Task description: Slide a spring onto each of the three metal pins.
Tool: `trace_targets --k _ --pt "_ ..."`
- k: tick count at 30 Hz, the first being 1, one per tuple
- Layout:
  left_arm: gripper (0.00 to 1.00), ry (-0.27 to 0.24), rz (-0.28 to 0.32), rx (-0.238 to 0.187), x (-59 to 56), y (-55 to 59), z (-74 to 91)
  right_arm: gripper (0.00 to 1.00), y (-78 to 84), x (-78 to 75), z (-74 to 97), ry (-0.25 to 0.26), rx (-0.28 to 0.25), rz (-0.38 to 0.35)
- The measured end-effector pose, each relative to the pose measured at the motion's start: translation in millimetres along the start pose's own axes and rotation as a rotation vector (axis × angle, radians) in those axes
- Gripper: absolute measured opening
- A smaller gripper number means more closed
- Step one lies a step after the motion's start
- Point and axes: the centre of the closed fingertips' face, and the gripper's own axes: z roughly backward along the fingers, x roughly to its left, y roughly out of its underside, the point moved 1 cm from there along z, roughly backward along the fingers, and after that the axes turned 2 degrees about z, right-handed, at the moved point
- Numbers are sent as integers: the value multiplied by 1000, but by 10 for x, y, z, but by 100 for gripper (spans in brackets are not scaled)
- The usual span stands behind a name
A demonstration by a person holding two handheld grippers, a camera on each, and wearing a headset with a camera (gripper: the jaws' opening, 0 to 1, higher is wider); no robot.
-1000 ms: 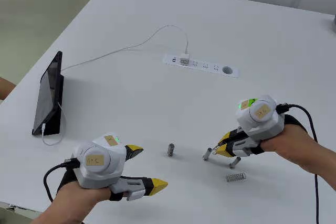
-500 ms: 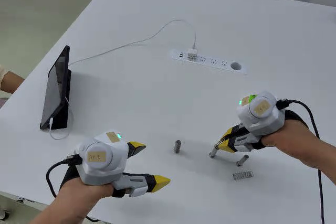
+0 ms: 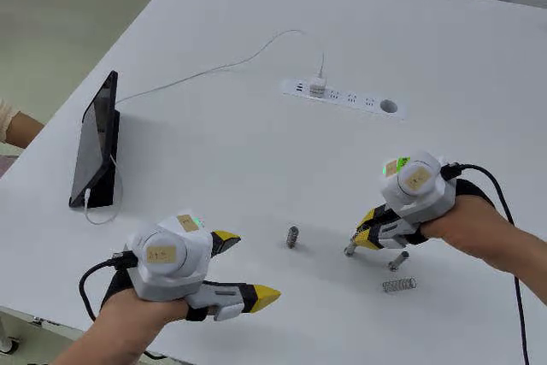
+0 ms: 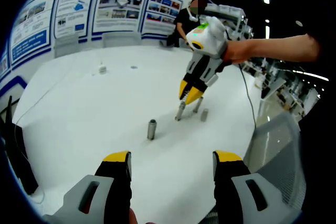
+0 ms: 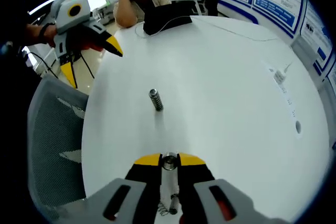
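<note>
Spring-fitting at a white desk [image 3: 214,151]: the right tool [image 3: 362,234] is clamped on a pin [image 3: 350,248], which leans with its lower end on the desk. In the right gripper view the pin's round end sits between the closed yellow tips. A few wire coils [image 5: 164,209] show lower down between the jaws (whether they circle the pin cannot be told).

The left tool [image 3: 244,268] is held near the desk's front edge, its jaws spread wide and gripping nothing.

Between the two tools a second pin [image 3: 292,237] stands on the desk, apart from both, with a fitted spring [image 5: 155,99] wound around it. A third pin [image 3: 397,260] rests tilted just beside the right tool, under the person's hand. A loose spring [image 3: 399,285] lies flat on the desk near that pin, on the side toward the person.

Farther back a power strip [image 3: 342,97] lies on the desk with a white cable [image 3: 222,67] plugged in, and a tablet [image 3: 96,143] stands propped at the left edge.
</note>
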Motion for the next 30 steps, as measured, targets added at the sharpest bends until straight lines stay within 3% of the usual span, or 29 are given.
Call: trace_targets --k 30 --pt "63 -3 4 7 -1 24 -15 13 181 7 -299 -2 55 46"
